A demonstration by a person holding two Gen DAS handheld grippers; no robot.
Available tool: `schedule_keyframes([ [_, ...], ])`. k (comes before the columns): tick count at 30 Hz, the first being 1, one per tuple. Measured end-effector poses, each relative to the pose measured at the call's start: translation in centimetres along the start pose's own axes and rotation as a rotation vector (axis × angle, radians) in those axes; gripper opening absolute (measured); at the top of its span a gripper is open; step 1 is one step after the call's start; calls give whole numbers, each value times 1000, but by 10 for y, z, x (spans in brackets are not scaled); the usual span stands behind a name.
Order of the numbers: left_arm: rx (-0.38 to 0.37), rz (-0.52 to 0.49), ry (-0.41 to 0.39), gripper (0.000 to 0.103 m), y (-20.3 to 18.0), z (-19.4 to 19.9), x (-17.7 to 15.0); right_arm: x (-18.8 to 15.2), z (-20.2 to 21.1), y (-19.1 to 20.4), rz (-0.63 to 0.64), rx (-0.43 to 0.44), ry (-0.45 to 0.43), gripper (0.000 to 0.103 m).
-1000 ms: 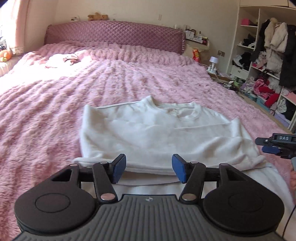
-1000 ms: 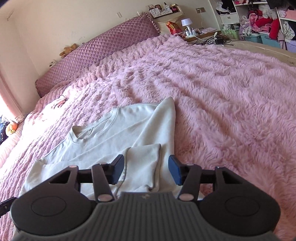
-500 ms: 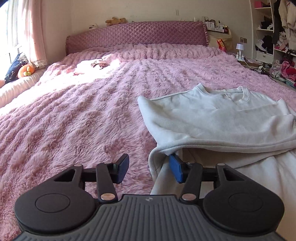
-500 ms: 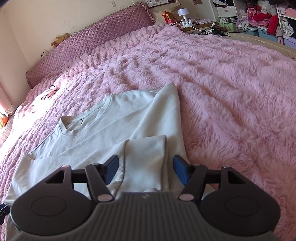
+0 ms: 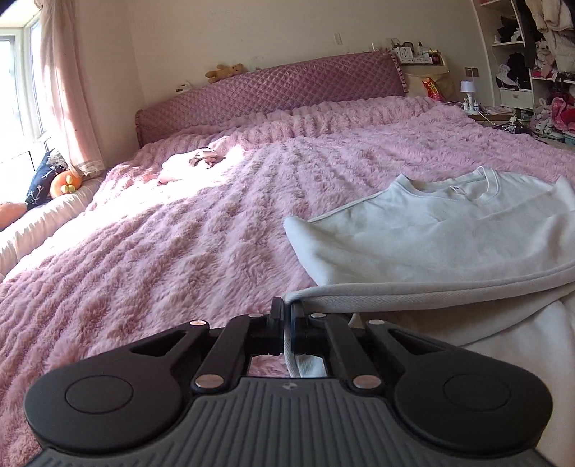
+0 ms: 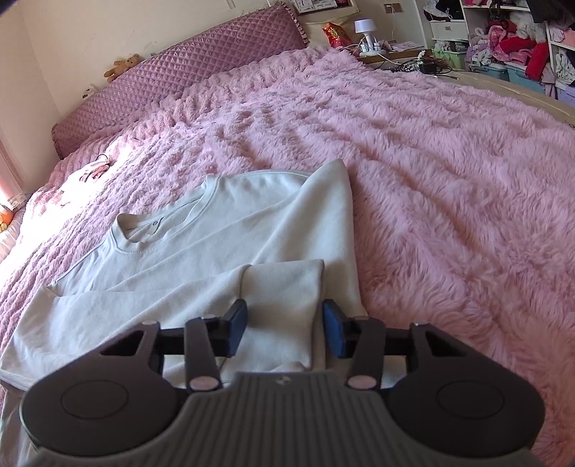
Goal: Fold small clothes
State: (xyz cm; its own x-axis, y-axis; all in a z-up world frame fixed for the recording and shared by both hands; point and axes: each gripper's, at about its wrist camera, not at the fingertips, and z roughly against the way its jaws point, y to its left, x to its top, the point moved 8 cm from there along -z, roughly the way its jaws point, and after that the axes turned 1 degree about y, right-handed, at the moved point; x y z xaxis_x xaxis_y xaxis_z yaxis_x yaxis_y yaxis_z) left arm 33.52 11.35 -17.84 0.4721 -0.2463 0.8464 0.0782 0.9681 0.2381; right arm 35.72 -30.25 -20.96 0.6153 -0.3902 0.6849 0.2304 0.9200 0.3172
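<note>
A: So what's around? Big bed (image 6: 449,151) with a fuzzy pink blanket, purple quilted headboard (image 5: 273,93) with a teddy (image 5: 224,70) on top. A small bundle of cloth (image 5: 190,163) lies in the sun patch up near the headboard, cushions (image 5: 54,176) by the window. Shelves (image 6: 510,43) stuffed with clothes off the bed's far side, a little lamp (image 6: 363,30) on the nightstand.

B: Anything in the way of the shirt (image 6: 187,258)?

A: Nah, blanket around it is bare. It's white, lying at the near edge of the bed, collar toward the headboard, one sleeve folded back over the body.

B: And the grippers?

A: Left gripper (image 5: 287,316) is clamped tight on the shirt's side hem. Right gripper (image 6: 285,328) is closing, jaws about half wide, with the folded cuff sitting between the pads, not pinched yet as far as I can see.

B: Different from a second ago?

A: Yep. Left was wide open facing the middle of the shirt, now it's swung to the shirt's corner and shut. Right has narrowed a bit.
</note>
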Motion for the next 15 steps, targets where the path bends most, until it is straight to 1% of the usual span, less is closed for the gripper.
schedule_keyframes([
  [2, 29, -27, 4, 3, 1, 3, 1, 1, -1, 0, -5, 9, 3, 32],
  [3, 54, -64, 17, 3, -1, 0, -2, 1, -1, 1, -9, 9, 1, 32],
  [5, 71, -123, 61, 3, -9, -12, -12, 1, -2, 0, -20, 7, -2, 34],
  [6, 68, -129, 89, 3, -12, -19, -19, 1, -3, 0, -28, 1, -3, 49],
  [7, 66, -127, 112, 3, -13, -25, -25, 1, -4, 0, -38, -2, -4, 56],
  [9, 72, -133, 122, 3, -15, -30, -30, 2, -7, 0, -42, 0, -15, 56],
  [11, 80, -145, 117, 3, -17, -29, -31, 3, -9, 3, -21, 1, -16, 36],
  [12, 80, -142, 116, 3, -16, -28, -31, 3, -10, 5, -9, 11, -15, 7],
  [13, 78, -135, 115, 3, -15, -28, -31, 4, -10, 7, 5, 22, -10, 1],
  [15, 77, -113, 98, 3, -13, -23, -28, 7, -4, 10, 22, 28, -29, 1],
])
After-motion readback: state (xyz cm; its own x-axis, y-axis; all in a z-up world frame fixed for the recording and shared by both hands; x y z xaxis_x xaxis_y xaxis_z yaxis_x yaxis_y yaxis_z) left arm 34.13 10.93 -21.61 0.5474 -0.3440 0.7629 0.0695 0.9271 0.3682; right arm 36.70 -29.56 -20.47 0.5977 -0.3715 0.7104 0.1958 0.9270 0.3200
